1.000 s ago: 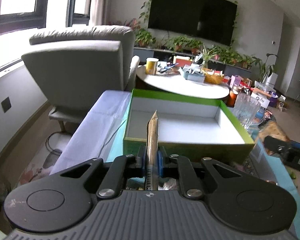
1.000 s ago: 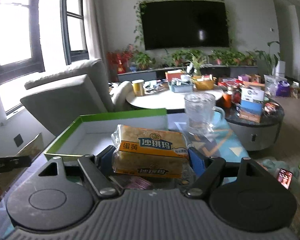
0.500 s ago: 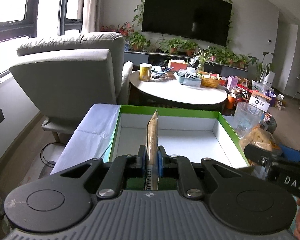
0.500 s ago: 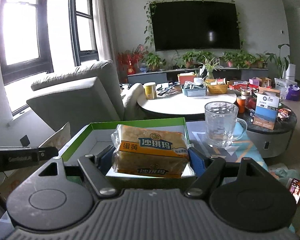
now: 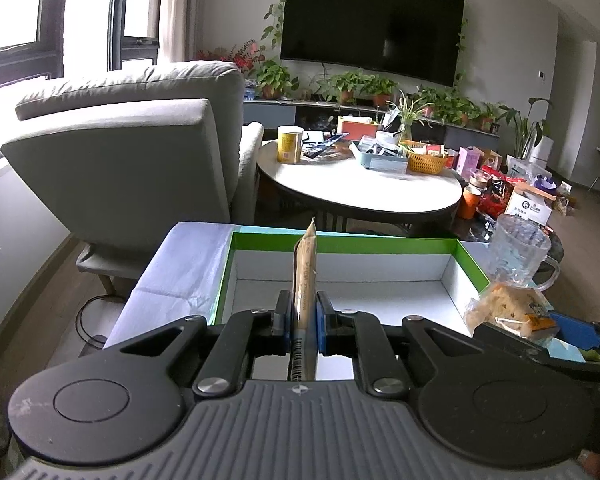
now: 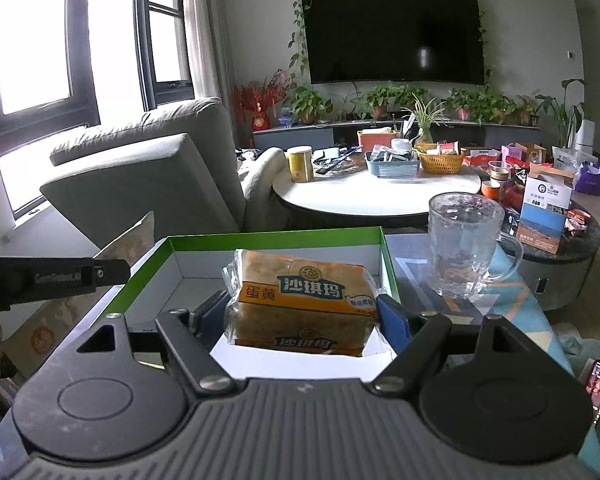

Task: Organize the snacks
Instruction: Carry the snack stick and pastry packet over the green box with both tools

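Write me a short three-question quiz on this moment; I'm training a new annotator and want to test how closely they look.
1. True or false: the green-rimmed box already holds several snacks.
2. Which gripper holds the orange egg-yolk sachima pack: A) left gripper B) right gripper?
3. Fill in: the left gripper's fingers pinch a thin tan packet seen ___-on.

Key:
1. False; the visible white floor is bare.
2. B; the pack sits between its blue pads, above the box.
3. Edge. The glass mug stands outside the box, to its right.
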Demonstrator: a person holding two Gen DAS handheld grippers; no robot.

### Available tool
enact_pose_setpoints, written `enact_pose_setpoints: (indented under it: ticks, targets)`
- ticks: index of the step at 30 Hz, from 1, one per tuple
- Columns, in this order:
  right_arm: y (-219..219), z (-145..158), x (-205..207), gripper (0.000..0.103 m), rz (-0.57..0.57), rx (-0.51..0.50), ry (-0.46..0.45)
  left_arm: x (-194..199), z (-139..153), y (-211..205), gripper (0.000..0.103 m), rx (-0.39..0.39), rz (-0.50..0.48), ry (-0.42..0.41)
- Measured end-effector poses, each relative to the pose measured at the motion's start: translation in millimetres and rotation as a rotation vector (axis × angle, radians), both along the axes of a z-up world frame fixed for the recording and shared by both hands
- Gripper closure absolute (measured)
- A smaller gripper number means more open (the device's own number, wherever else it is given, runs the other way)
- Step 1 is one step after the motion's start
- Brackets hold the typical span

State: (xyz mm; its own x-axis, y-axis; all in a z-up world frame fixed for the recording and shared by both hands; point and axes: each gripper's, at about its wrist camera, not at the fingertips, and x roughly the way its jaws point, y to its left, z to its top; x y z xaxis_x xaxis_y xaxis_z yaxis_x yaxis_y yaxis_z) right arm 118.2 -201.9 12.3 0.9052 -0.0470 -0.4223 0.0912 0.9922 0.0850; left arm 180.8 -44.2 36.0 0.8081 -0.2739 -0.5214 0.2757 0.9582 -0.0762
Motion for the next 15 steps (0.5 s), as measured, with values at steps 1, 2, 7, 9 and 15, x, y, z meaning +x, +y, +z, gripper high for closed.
enact_pose_setpoints:
  ticks: [1, 2, 7, 9, 15]
  targets:
    - [-0.1, -0.3, 2.6, 0.042, -0.002, -0.003, 0.002, 4.6, -0.9, -1.5, 0.092, -0.001, 0.001, 0.003]
    - [-0.8, -1.1, 3.8, 0.042, -0.003, -0.005, 0.004, 8.5, -2.0, -2.2, 0.092, -0.002, 0.003, 0.005]
    - [-3.6, -5.9, 15.2, 0.042, -0.013, -0.006, 0.025, 29.9, -11.6, -5.9, 0.092, -0.013, 0.011, 0.031]
    - [-4.2, -8.7, 20.6, 0.042, -0.017, -0.005, 0.035, 35.8, -16.7, -8.1, 0.092, -0.012, 0.01, 0.042]
    - [-2.0, -21.3, 33.8, 0.042, -0.013, 0.008, 0.078, 55.5, -36.5, -12.6, 0.092, -0.002, 0.015, 0.091]
